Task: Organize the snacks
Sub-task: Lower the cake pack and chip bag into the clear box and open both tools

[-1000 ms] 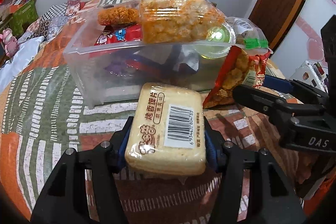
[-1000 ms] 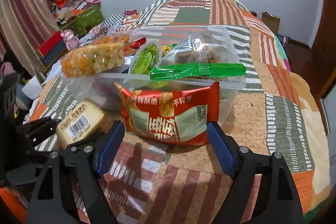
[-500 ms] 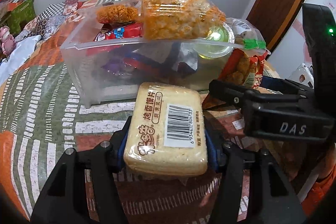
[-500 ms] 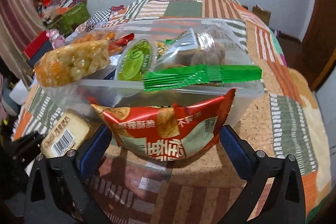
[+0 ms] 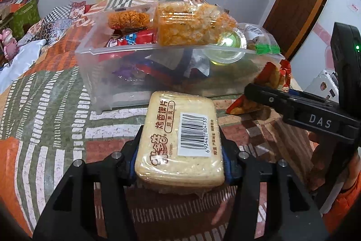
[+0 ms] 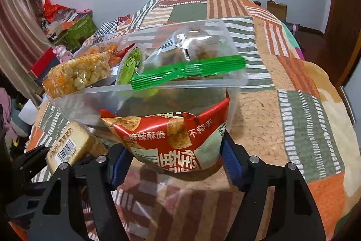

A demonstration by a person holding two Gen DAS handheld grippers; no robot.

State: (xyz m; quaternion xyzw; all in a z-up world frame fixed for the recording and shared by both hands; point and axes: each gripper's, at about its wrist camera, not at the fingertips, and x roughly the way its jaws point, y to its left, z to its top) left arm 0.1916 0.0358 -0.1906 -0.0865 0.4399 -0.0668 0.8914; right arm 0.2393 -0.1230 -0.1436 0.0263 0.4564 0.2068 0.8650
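Nearest the left camera, the left tongs [image 5: 180, 159] are clamped on the toasted bun-slice pack [image 5: 180, 134], blue pads pressing its two long sides near the lower end, barcode up. The pack sits just in front of the clear bin [image 5: 140, 73], held close over the patchwork surface [image 5: 45, 105]; whether it touches the cloth I cannot tell. It looks like a firm, light block in slick film: squeezing the flat sides, as now, probably holds, but the slices inside are likely brittle, so hard pressure could crack them.

To the right of that pack, against the bin's front wall, the right tongs [image 6: 176, 162] close on the red crisp bag [image 6: 171, 139], pads at its lower corners with the film bulging between them. The bag is soft, air-puffed and slippery; a hold on the lower body may slide or crush the crisps, and the crimped seam would probably be a safer hold.

Beyond both, the bin is already piled above its rim: a popcorn-like bar [image 6: 76, 73] overhangs the left corner, a green-lidded cup [image 6: 132, 64] leans behind it, and a green-striped clear bag [image 6: 191, 60] lies along the front edge. Anything added on top is likely to tip these out.
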